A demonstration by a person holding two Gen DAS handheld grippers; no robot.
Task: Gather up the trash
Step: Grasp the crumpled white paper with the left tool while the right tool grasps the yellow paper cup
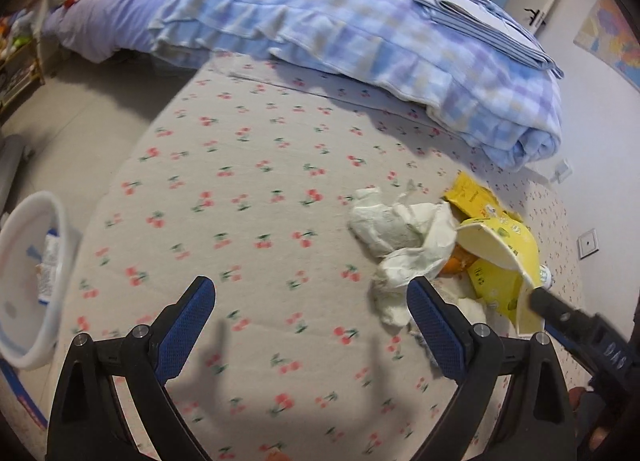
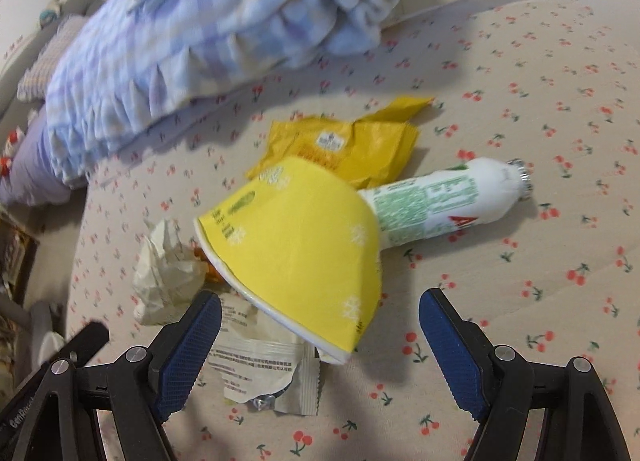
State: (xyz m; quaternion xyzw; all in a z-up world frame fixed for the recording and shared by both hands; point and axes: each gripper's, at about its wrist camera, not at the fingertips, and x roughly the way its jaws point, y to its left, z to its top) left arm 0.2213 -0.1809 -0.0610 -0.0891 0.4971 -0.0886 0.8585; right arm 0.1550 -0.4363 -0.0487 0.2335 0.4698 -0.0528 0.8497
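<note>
Right wrist view: the right tongs (image 2: pixel 320 337) gape wide and empty, low in the frame over the trash pile on the bed (image 2: pixel 520 261). The yellow bowl (image 2: pixel 296 257) lies mid-frame. Left tongs (image 1: pixel 312 325) gape empty too. Next, I think, close on the bowl's rim.

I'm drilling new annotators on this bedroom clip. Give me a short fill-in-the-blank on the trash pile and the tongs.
1. The bedsheet under the trash is printed with small red ____.
2. The paper bowl lying tipped over is coloured ____.
3. The white bottle is not upright but lying on its ____.
4. The right tongs stand ____, with nothing gripped.

Missing words: cherries; yellow; side; open
</note>
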